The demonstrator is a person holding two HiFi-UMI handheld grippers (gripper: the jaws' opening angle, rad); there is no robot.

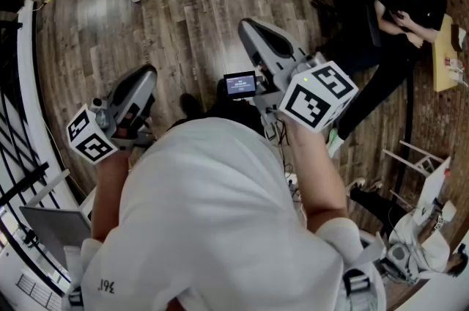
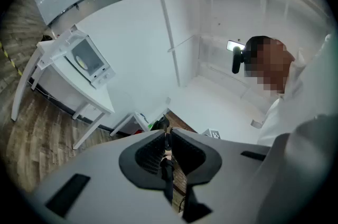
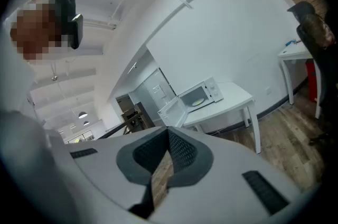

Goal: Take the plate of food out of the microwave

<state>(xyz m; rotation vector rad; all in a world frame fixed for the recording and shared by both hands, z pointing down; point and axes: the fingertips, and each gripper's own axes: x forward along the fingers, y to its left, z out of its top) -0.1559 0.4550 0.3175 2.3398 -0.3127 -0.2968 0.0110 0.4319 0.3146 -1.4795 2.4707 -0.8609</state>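
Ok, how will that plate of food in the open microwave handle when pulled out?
The plate looks flat and shallow, so it is probably stiff and apt to slide on the microwave floor. Its yellowish food lies low, so it may shift if tilted. Weight is unclear.

Both gripper views: same distant microwave (image 3: 199, 95)

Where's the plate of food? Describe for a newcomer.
Across the room a white table carries a microwave, door swung open. The plate of food sits inside the cavity: a small yellowish disc, the only colour against the white microwave and table.
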